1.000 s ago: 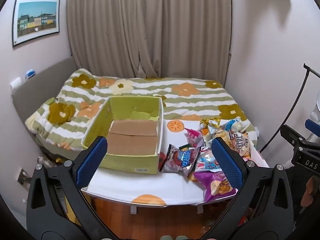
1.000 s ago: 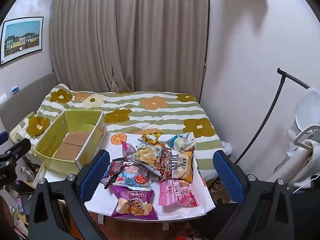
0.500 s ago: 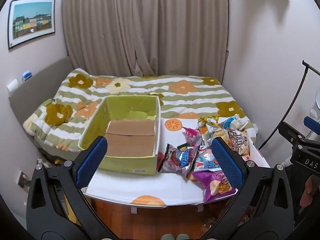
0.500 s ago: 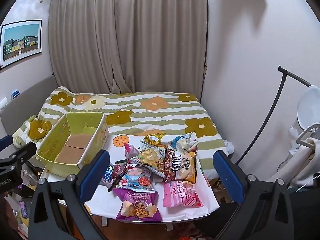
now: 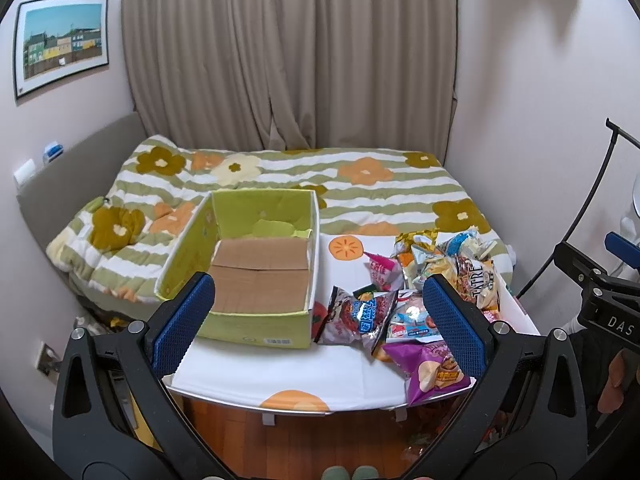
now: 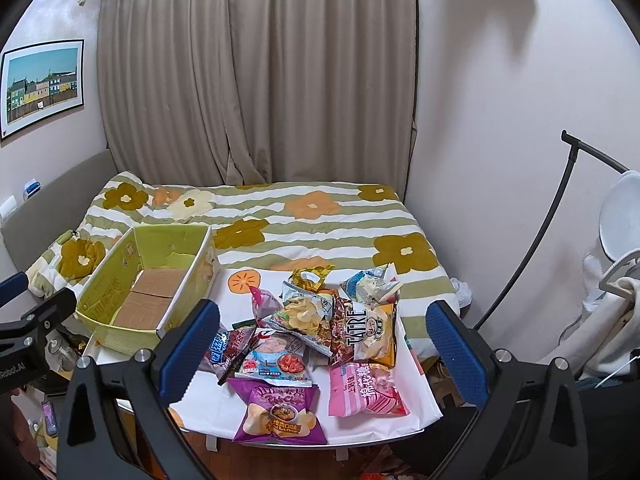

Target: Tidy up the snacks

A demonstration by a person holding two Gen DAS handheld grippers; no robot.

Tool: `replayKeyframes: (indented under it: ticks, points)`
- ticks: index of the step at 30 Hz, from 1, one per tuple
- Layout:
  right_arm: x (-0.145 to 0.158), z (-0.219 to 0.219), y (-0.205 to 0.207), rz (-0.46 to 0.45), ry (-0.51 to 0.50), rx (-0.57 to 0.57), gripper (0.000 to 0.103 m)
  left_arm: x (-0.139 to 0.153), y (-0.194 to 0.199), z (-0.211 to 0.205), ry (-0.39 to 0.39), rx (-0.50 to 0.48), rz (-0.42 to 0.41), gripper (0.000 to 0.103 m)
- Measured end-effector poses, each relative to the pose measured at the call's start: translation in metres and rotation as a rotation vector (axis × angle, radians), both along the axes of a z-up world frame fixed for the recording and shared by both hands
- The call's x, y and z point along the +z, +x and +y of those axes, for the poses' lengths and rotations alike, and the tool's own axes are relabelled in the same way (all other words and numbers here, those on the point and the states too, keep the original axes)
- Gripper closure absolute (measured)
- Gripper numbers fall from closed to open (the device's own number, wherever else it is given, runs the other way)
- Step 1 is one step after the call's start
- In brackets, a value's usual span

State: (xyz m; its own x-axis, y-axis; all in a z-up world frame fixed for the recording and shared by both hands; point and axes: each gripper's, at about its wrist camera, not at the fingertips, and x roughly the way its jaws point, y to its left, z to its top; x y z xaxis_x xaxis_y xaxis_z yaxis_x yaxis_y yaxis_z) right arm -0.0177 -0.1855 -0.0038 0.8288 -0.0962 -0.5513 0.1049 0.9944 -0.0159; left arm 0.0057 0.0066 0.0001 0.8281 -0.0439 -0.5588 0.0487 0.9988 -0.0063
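Note:
An empty green cardboard box point(image 5: 256, 280) point(image 6: 148, 292) sits on the left of a small white table point(image 5: 248, 372) point(image 6: 420, 400). A heap of snack bags lies on the right: a purple chip bag point(image 5: 428, 368) point(image 6: 280, 412), a pink bag point(image 6: 364, 390), a TATRE bag point(image 5: 476, 284) point(image 6: 366, 332), a dark red bag point(image 5: 356, 316). My left gripper point(image 5: 320, 320) hangs open, short of the table, with nothing between its fingers. My right gripper point(image 6: 320, 348) is open too, above the table's near edge.
A bed with a flowered green-striped quilt point(image 5: 360, 188) point(image 6: 320, 216) lies behind the table, curtains beyond it. A black stand point(image 6: 560, 216) and white clothes point(image 6: 612, 320) are at the right. Wooden floor point(image 5: 320, 440) shows below the table.
Both grippers have drifted slightly; the left view shifted a little left and the right view closer to the table. Both stay open and the snacks have not moved.

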Motion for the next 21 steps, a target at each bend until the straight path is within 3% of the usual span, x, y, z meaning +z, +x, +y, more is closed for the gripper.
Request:
replayKeyframes:
  ticks: [21]
  points:
    - [-0.001, -0.002, 0.001, 0.001, 0.004, -0.001, 0.0, 0.003, 0.0, -0.01, 0.006, -0.006, 0.003, 0.0]
